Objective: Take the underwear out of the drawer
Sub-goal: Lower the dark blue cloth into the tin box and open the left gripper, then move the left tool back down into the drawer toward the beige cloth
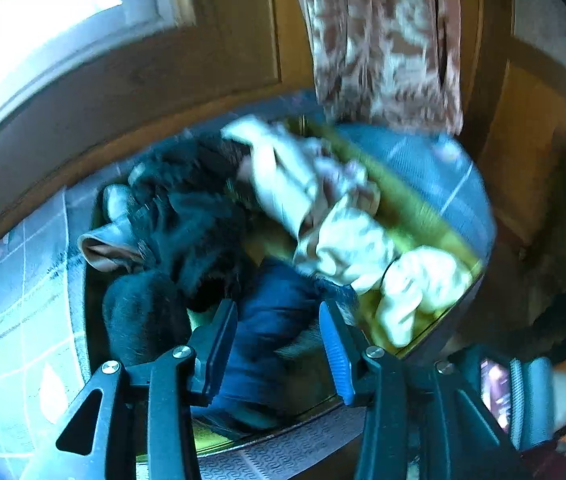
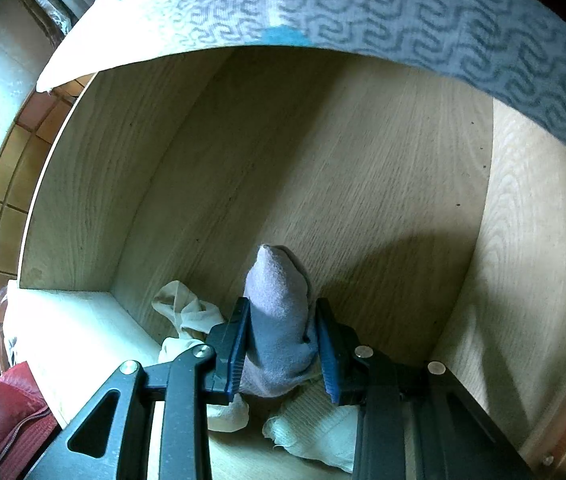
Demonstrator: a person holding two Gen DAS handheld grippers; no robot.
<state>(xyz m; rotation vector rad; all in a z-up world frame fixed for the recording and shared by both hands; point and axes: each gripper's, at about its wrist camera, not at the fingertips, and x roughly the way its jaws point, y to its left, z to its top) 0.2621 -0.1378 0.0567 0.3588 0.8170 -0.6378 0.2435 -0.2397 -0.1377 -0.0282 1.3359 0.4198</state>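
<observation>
My left tool (image 1: 279, 320) stands partly open over a container (image 1: 423, 216) of heaped garments, nothing pinched; navy cloth (image 1: 271, 320) lies between its fingers, black pieces (image 1: 187, 216) left of it, cream pieces (image 1: 347, 240) ahead-right. View blurred. My right tool (image 2: 283, 344) is clamped on a grey sock-like piece (image 2: 277, 320) inside the wooden drawer (image 2: 363, 160). Pale hosiery (image 2: 187, 312) just left of it, cream knit (image 2: 319, 424) beneath. Patterned blue cloth (image 2: 403, 12) overhangs the far edge. Only the right view shows the drawer.
</observation>
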